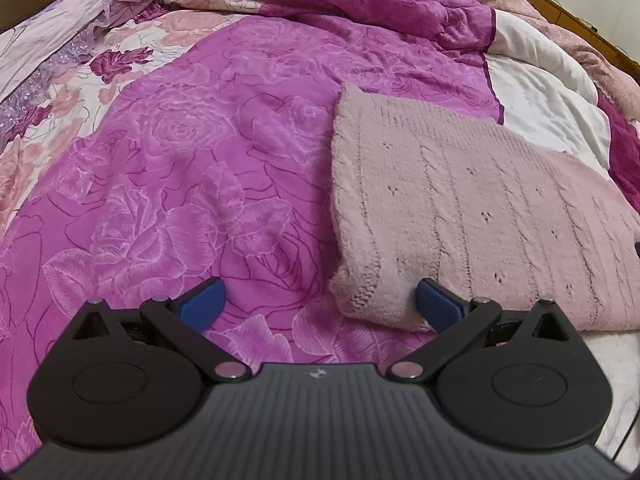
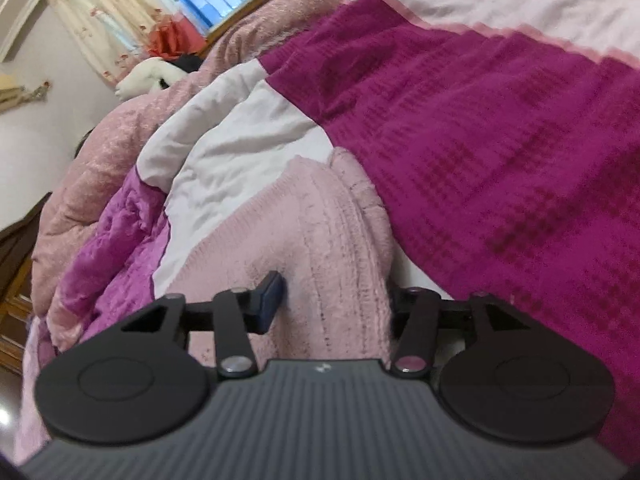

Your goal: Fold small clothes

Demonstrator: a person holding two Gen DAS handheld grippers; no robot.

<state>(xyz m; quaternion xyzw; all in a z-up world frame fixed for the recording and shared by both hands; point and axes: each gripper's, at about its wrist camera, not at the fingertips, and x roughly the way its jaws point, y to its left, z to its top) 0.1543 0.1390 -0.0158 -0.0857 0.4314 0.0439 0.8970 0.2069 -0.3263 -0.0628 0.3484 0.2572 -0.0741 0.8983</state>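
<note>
1. while the pink knit sweater (image 1: 460,216) lies at right of the left wrist frame on the magenta rose quilt (image 1: 180,152), the left gripper (image 1: 320,304) gapes wide around its near corner, gripping nothing.
2. the right gripper (image 2: 336,300) seems closed on a bunched fold of sweater, though one finger is hidden.
3. to fold well, pinch the corner fully and lift both ends level.
4. no writing or brand is readable.

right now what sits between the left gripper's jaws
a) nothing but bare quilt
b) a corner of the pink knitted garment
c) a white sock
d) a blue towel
b: in the left wrist view the left gripper has its jaws spread wide around the near corner of the pink knitted garment, which lies on the magenta rose quilt.
</note>
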